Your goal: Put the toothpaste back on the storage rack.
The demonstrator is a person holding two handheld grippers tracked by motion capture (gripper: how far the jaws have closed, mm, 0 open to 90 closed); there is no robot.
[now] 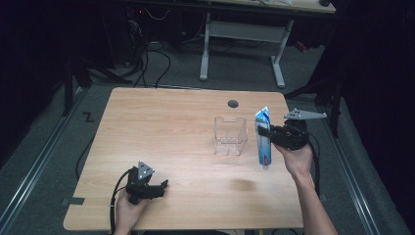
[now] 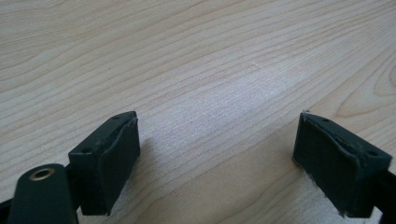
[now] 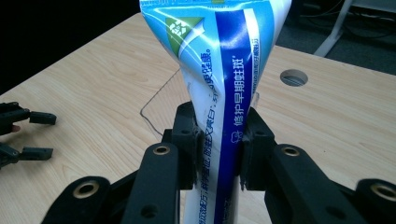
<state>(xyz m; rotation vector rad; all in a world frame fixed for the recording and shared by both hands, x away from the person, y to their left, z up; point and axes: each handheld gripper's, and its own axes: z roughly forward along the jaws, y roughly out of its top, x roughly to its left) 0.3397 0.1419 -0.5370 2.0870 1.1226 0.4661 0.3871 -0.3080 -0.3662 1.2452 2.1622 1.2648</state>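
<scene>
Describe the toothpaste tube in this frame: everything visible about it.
The toothpaste tube is a soft plastic tube, white and light blue with a dark blue stripe, a green emblem and Chinese lettering. It hangs roughly upright, flat crimped end up, lower end above the table, not touching it. The right gripper is shut on its upper middle, the pads pinching the tube in. It hangs just right of the clear plastic box, apart from it. Whether a cap is fitted cannot be told.

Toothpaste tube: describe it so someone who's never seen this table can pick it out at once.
Start at the wooden table and go to its right edge, just right of the clear plastic box. There the right gripper is clamped around a toothpaste tube, held upright with its cap down. It is the one blue-and-white printed item; the box is see-through.
</scene>
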